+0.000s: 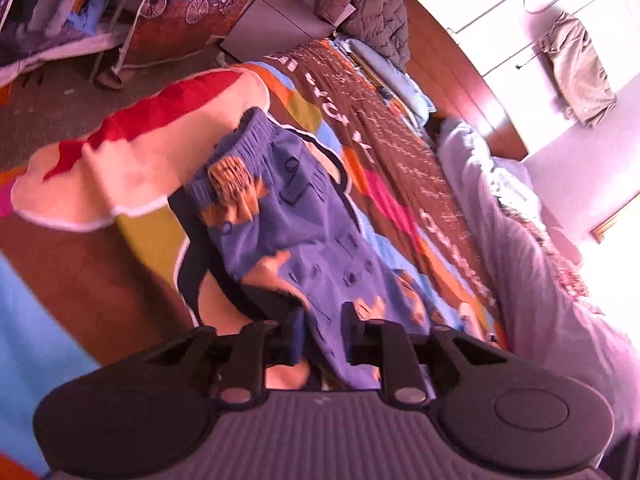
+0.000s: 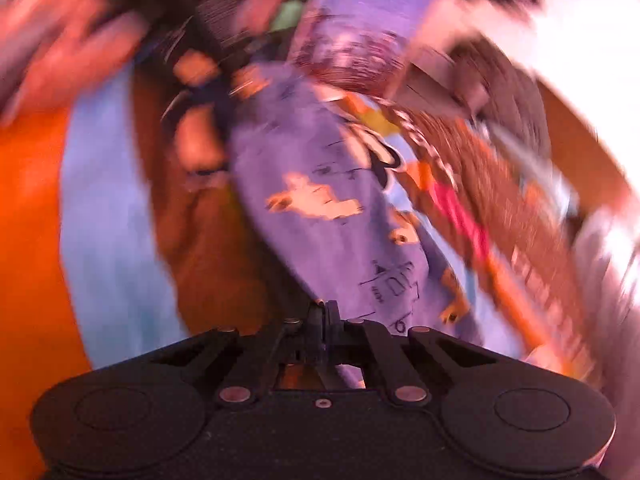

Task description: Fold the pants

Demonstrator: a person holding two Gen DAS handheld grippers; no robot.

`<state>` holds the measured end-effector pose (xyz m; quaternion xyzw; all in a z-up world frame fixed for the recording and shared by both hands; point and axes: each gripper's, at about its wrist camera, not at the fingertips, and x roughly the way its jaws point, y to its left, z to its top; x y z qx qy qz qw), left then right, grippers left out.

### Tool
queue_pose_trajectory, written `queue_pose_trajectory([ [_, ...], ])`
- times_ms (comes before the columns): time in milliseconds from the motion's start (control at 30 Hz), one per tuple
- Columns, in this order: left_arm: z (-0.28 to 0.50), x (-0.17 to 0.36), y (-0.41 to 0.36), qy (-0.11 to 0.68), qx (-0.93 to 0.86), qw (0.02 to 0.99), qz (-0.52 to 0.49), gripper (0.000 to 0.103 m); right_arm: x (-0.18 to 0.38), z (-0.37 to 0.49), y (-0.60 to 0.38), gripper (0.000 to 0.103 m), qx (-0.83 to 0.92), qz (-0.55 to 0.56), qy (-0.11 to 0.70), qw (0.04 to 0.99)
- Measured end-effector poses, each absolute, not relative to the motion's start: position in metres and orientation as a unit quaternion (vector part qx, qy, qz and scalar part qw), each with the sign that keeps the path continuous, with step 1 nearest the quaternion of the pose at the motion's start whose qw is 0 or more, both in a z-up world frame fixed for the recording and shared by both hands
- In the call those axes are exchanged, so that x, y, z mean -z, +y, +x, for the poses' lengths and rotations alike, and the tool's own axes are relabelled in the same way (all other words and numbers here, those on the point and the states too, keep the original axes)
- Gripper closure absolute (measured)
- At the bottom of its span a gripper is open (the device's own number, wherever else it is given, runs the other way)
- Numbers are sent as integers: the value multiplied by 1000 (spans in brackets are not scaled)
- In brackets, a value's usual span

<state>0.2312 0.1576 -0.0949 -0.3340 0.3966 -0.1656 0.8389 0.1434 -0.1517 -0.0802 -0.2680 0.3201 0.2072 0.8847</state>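
The bed (image 1: pixel 400 152), covered with a brown blanket patterned in orange, pink, yellow and light-blue patches, fills most of my left wrist view, running from the lower left to the upper right of the frame. A rumpled pale grey duvet (image 1: pixel 520 248) lies along its right side, and a dark quilted jacket (image 1: pixel 368 8) is heaped at the far end near the top centre. A cream and red cushion-like shape (image 1: pixel 132 148) sits at the left middle, just beside the waistband.

The blue-purple fabric pants with orange animal prints (image 1: pixel 304 232) lie stretched down the middle of the blanket, elastic waistband toward the upper centre, legs reaching to the bottom of the frame. In the heavily blurred right wrist view the same pants (image 2: pixel 328 208) run from the upper centre down to my fingers.

My left gripper (image 1: pixel 322 334) has its jaws held narrowly apart, with the pants cloth lying between them; I cannot tell whether the pads touch it. My right gripper (image 2: pixel 323 320) has its jaws pressed together at the bottom centre, pinching an edge of the pants.
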Motion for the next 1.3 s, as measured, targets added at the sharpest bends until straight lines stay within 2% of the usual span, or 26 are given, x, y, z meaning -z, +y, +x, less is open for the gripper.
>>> queue_pose_trajectory([
  [33,228,96,159,398,173,834,-340,61,70,152,-160,103,-206,-224,329,894],
  [67,226,96,158,400,179,829,-348,55,63,158,-167,103,-205,-191,334,900],
  [167,230,105,156,411,194,811,-367,53,41,178,-187,103,-202,-115,339,911],
  [233,238,112,153,426,183,804,-373,53,34,183,-190,103,-200,-112,332,915],
  [367,243,115,151,418,157,811,-377,53,37,177,-188,103,-201,-140,327,913],
  [467,244,110,151,398,121,836,-357,54,53,160,-173,101,-215,-201,330,897],
  [600,245,107,157,384,94,848,-354,54,75,137,-156,87,-235,-264,327,876],
  [667,248,108,159,383,90,846,-359,54,79,131,-147,83,-247,-284,317,871],
  [933,246,108,165,381,94,848,-356,54,107,140,-91,82,-294,-422,261,817],
  [1067,245,110,168,383,103,846,-357,54,120,156,-76,83,-277,-449,256,810],
  [1133,246,112,171,383,107,844,-359,54,122,162,-72,88,-272,-446,260,812],
  [1200,245,114,174,383,111,841,-366,54,126,164,-69,102,-271,-448,261,811],
  [1300,244,115,178,382,118,837,-374,54,127,163,-72,103,-266,-444,244,820],
])
